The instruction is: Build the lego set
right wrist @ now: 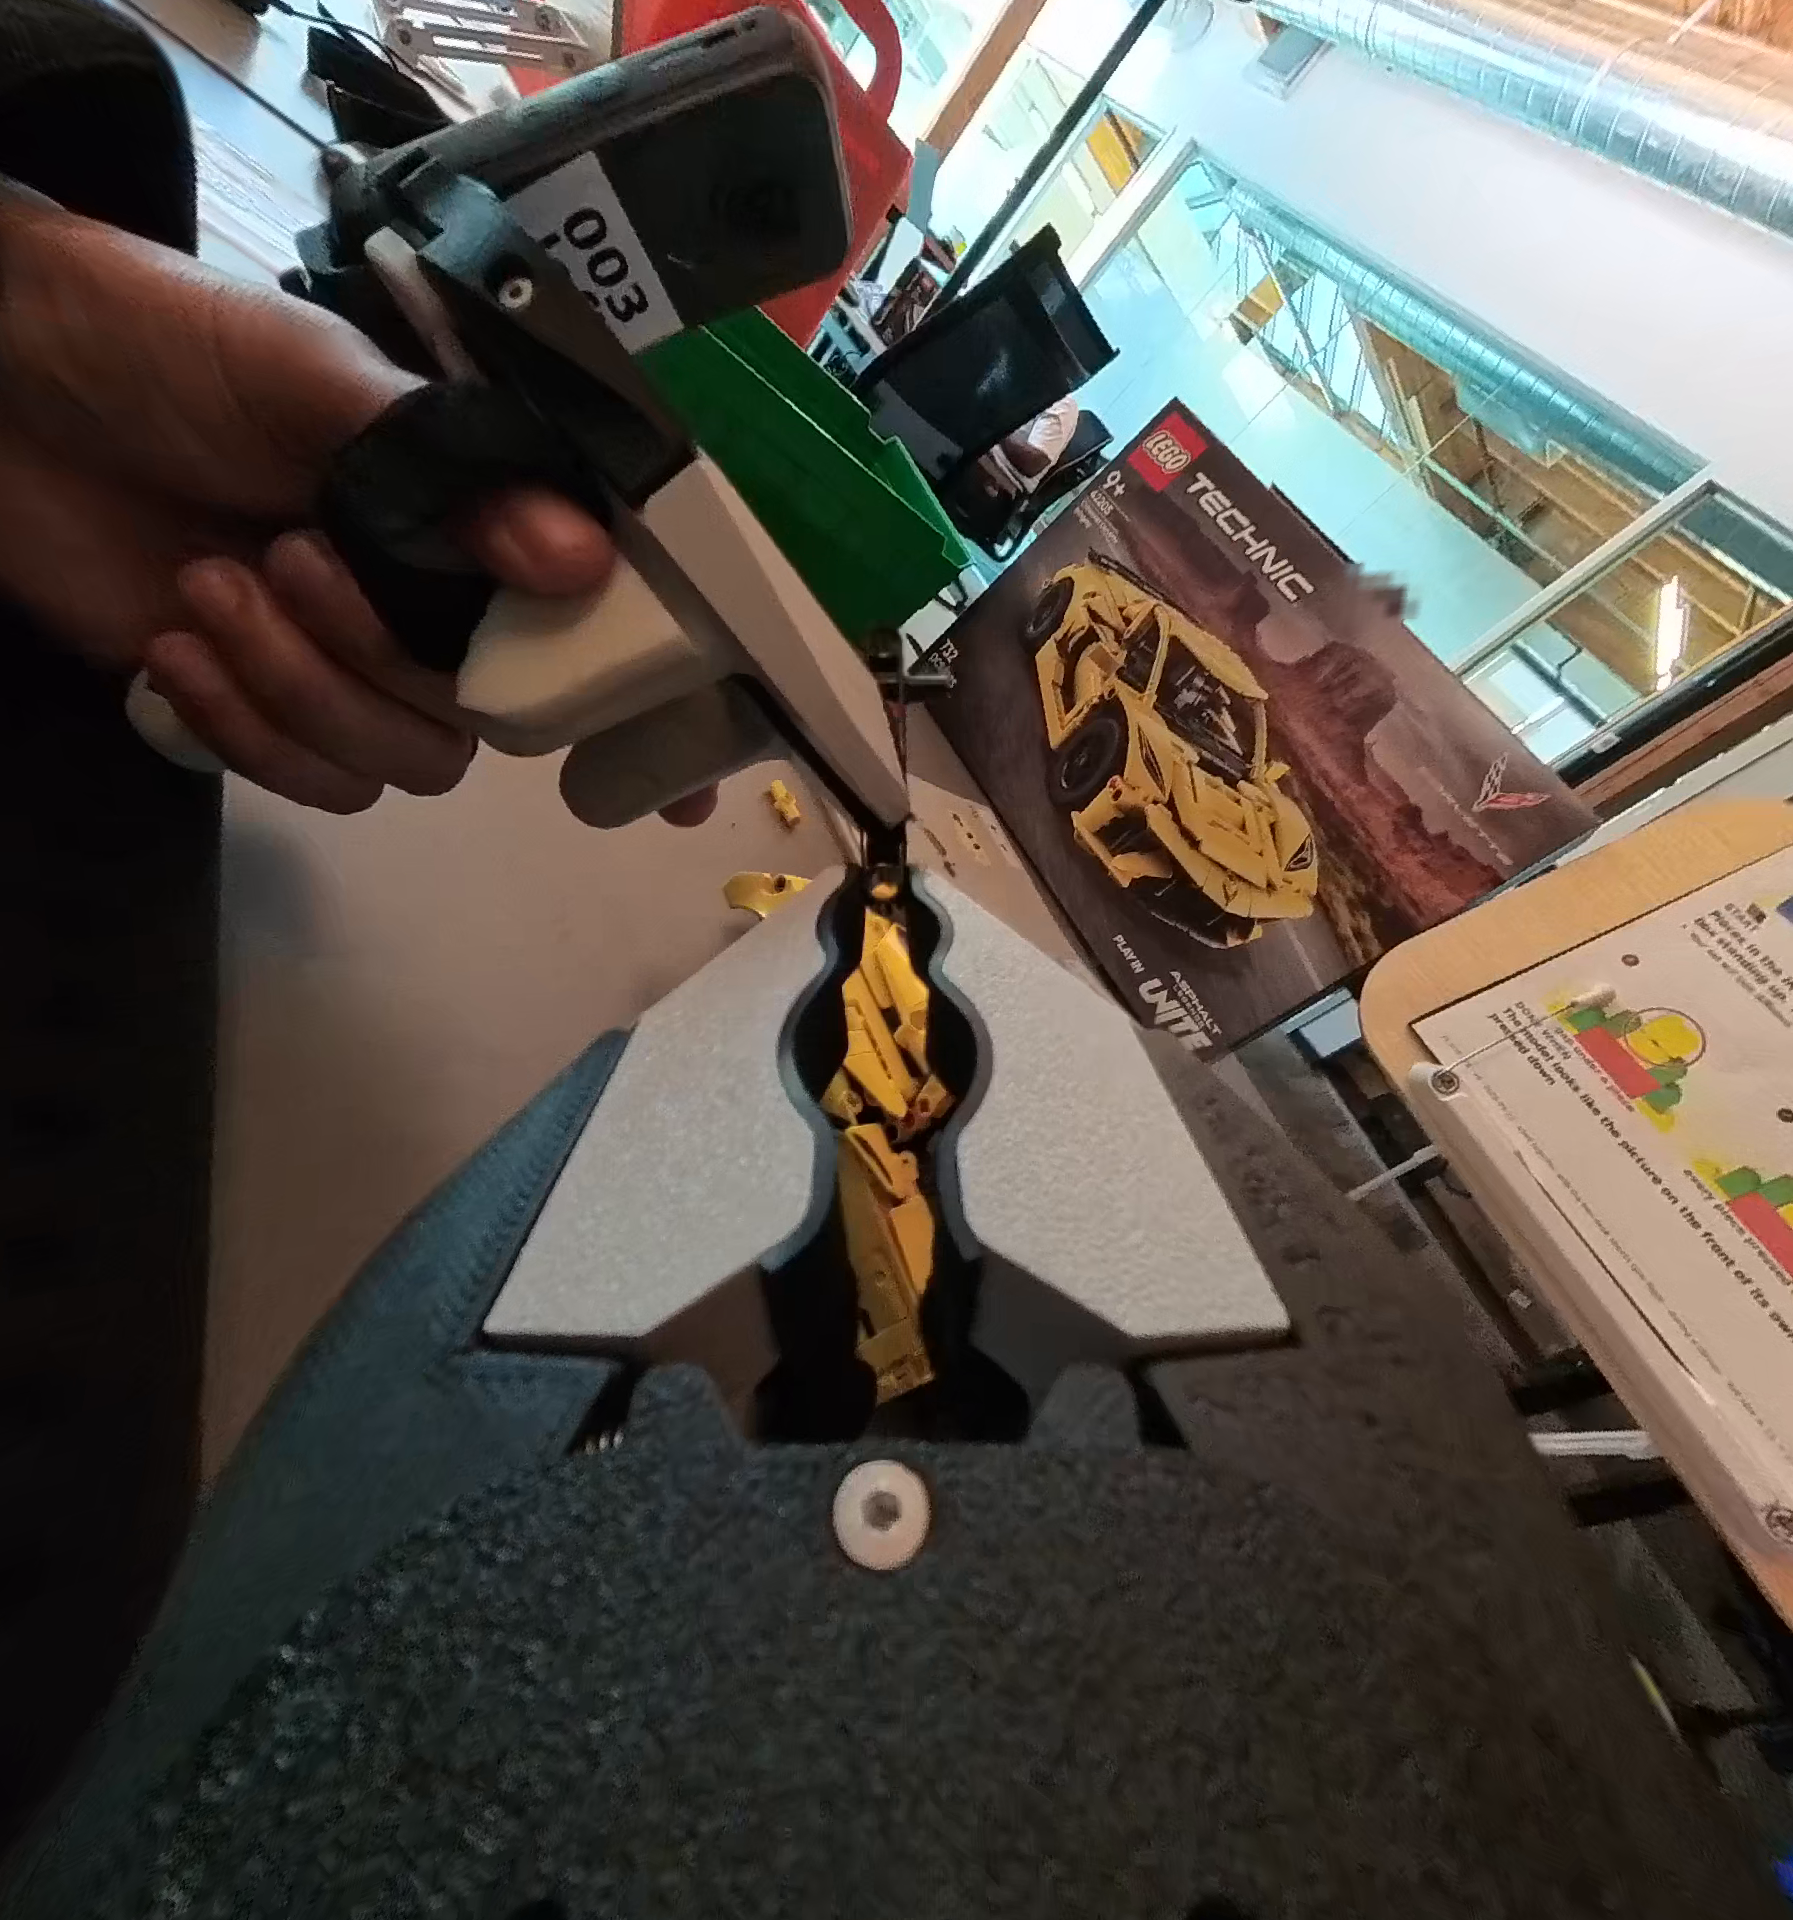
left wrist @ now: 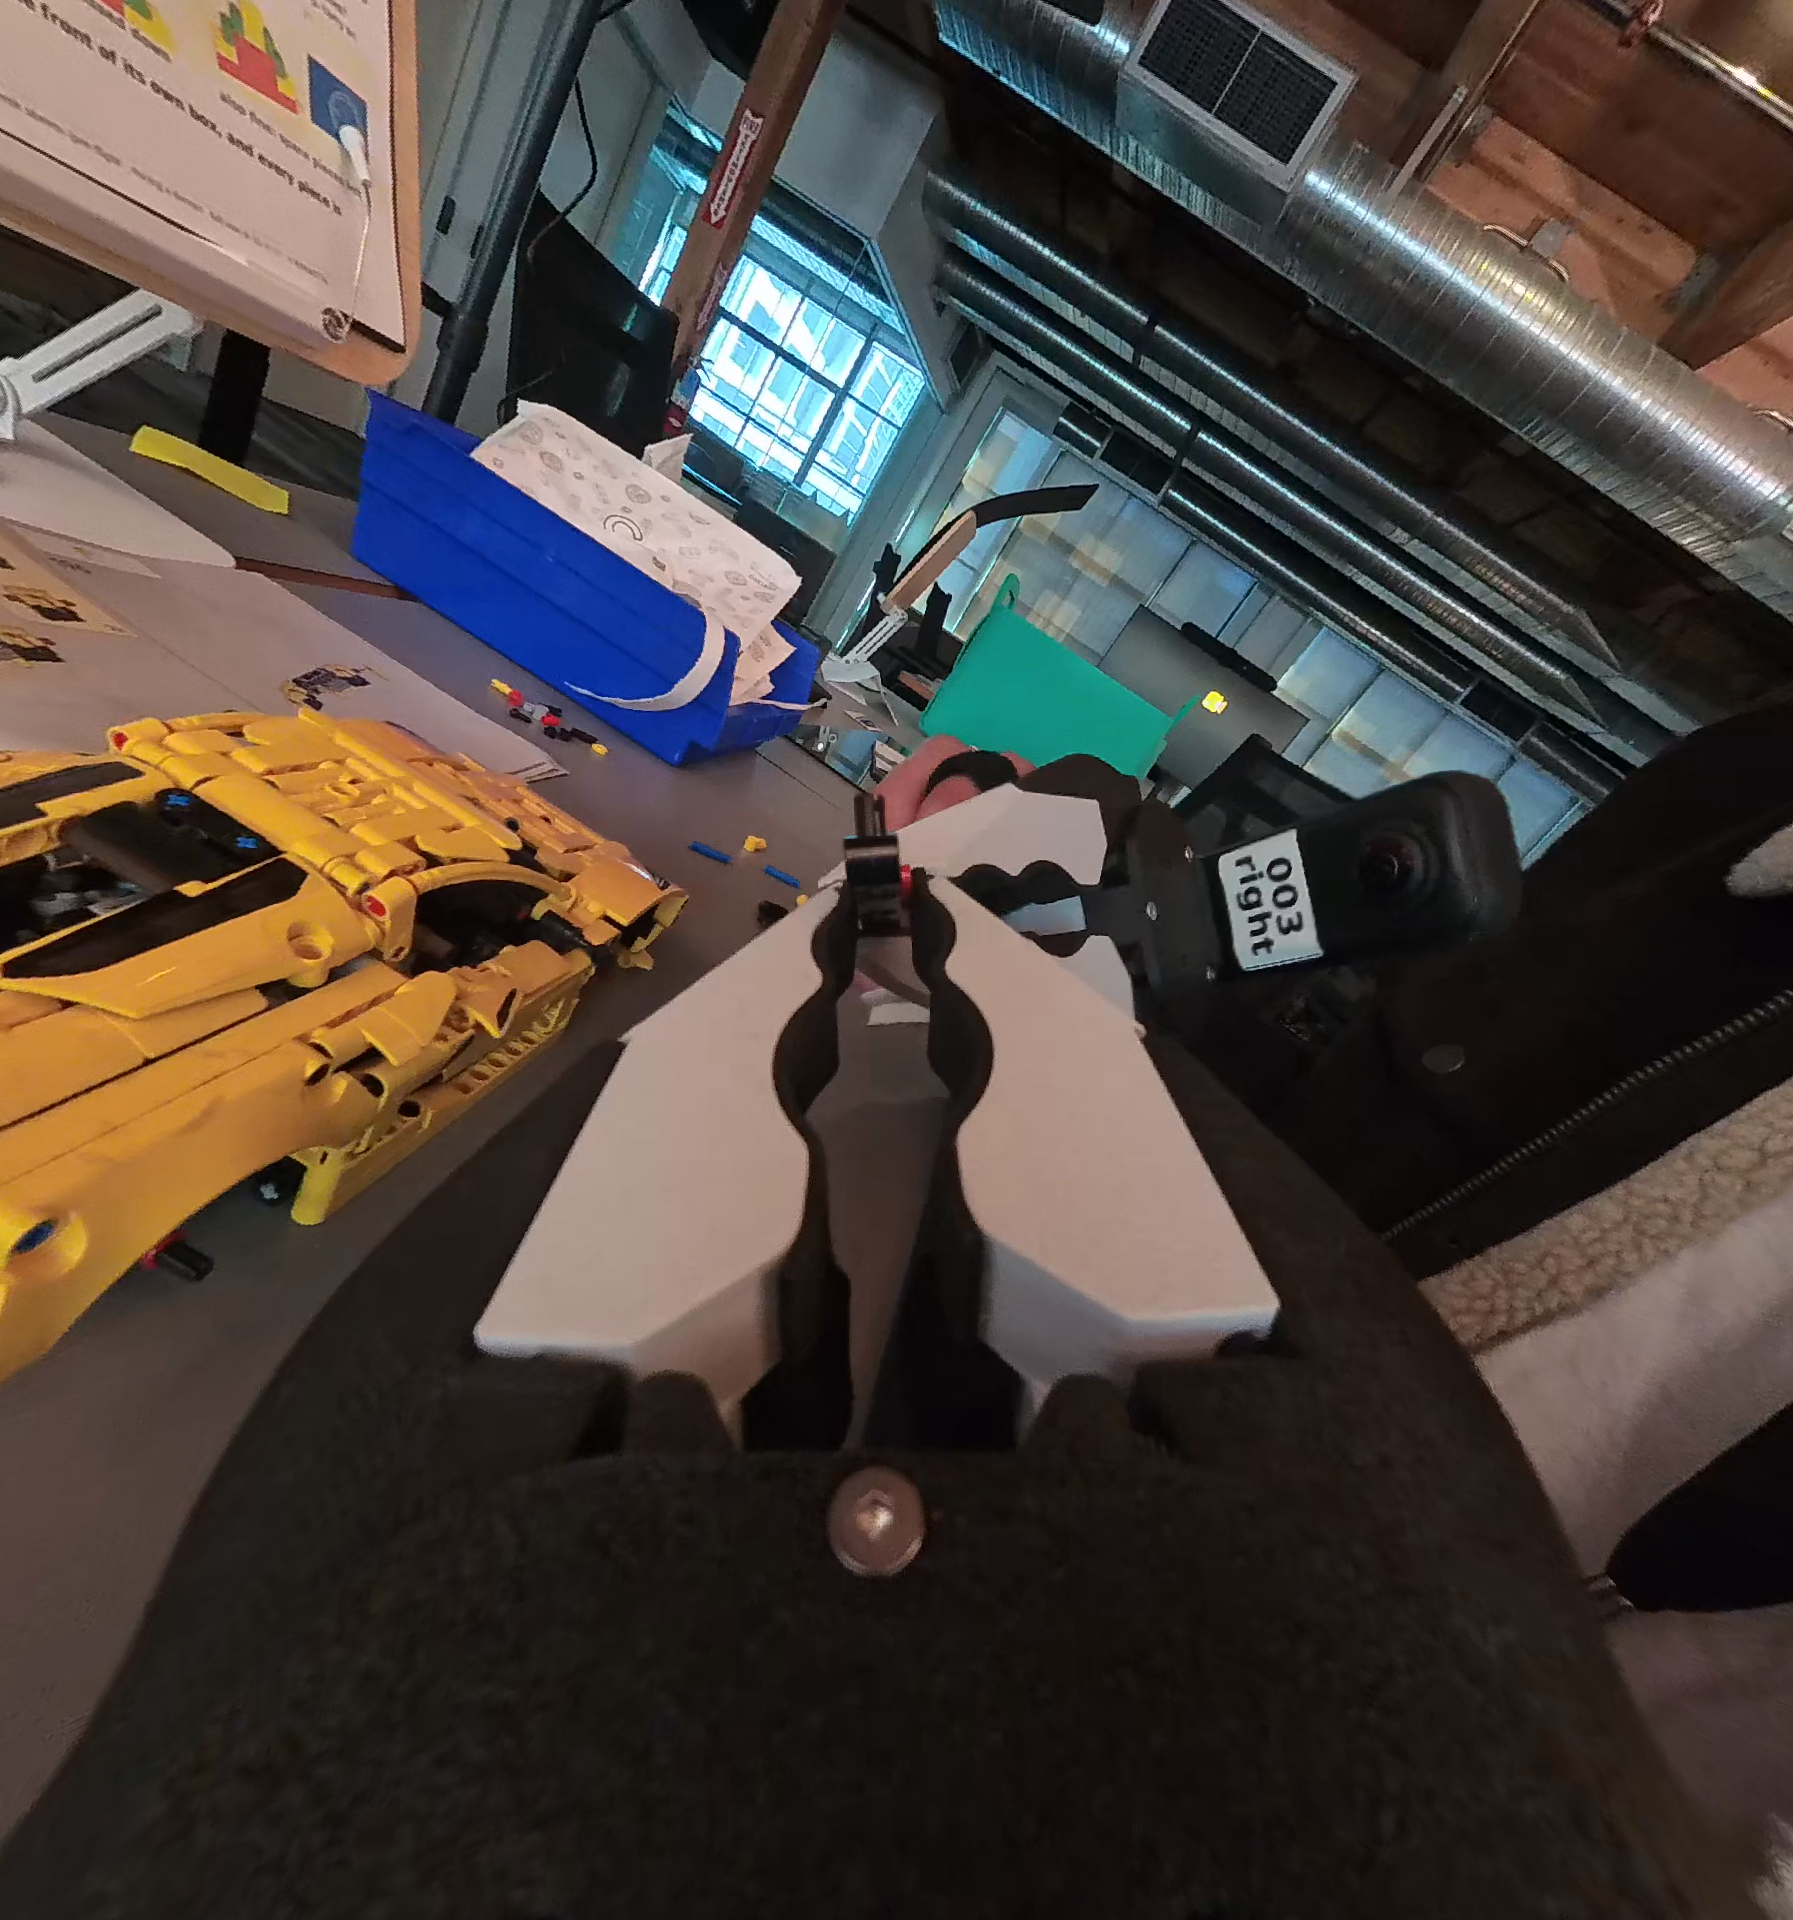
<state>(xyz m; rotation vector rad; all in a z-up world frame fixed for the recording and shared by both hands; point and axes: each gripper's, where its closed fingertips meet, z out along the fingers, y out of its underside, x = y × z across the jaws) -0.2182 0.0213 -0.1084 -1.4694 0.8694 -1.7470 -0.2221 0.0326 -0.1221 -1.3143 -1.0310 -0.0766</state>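
The table [left wrist: 580, 634] is taken up mostly by the yellow lego car [left wrist: 248, 966], lying to the left of both claws. Beyond the car a blue bin [left wrist: 518, 582] is seen. The left claw [left wrist: 879, 904] is clenched on a small black piece [left wrist: 874, 883], its long axis upright. The right claw [right wrist: 884, 883] is met tip to tip; whether anything is gripped cannot be told.
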